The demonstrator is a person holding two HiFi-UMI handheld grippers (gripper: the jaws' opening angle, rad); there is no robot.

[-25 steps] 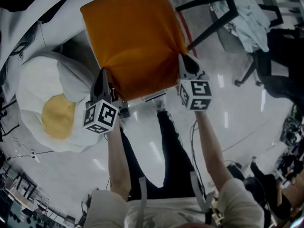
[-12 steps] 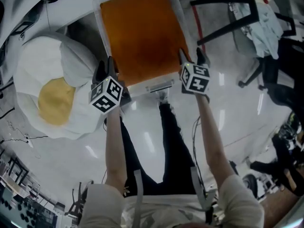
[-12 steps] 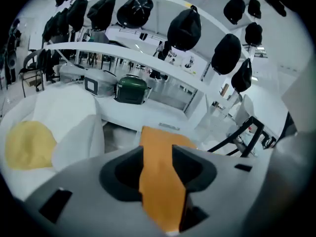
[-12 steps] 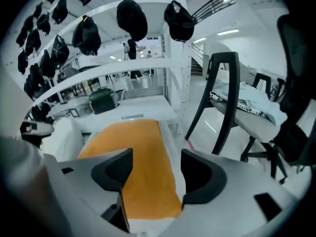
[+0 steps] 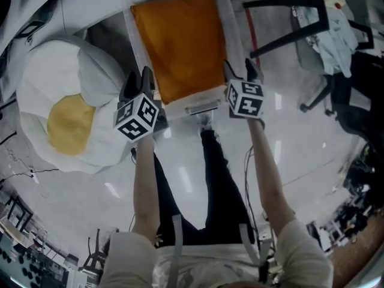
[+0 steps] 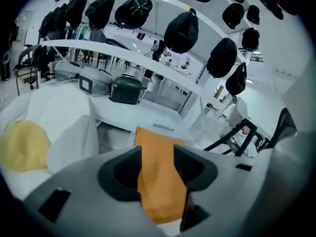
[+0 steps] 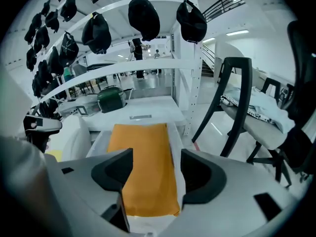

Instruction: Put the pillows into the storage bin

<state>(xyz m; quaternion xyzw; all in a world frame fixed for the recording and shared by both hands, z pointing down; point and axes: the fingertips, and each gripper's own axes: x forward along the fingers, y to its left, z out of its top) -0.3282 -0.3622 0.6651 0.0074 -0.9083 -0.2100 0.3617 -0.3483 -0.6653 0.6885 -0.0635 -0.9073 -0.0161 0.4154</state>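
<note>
The orange pillow [image 5: 180, 41] lies flat inside the clear storage bin [image 5: 235, 38] on the floor [image 5: 300, 149], filling it nearly wall to wall. Both grippers hang at the bin's near end. The left gripper [image 5: 138, 81] has jaws that have just been opening, and they stand apart with a near corner of the orange cloth loose between them, not pinched. The right gripper [image 5: 241, 71] has also just been opening. Its jaws stand wide, with the pillow showing in the gap below them but not gripped. Just left of the bin, a big white pillow with a yellow centre [image 5: 66, 119], shaped like a fried egg, waits on the floor. It looks light, soft and floppy, and far broader than the bin's mouth, so I'd expect it to sag and fold when lifted. The woven cover should give the jaws good purchase. Taking a pinch of the rim at two opposite edges, one gripper each, seems the sensible hold, and it will likely need squashing down on top of the orange one.
</note>
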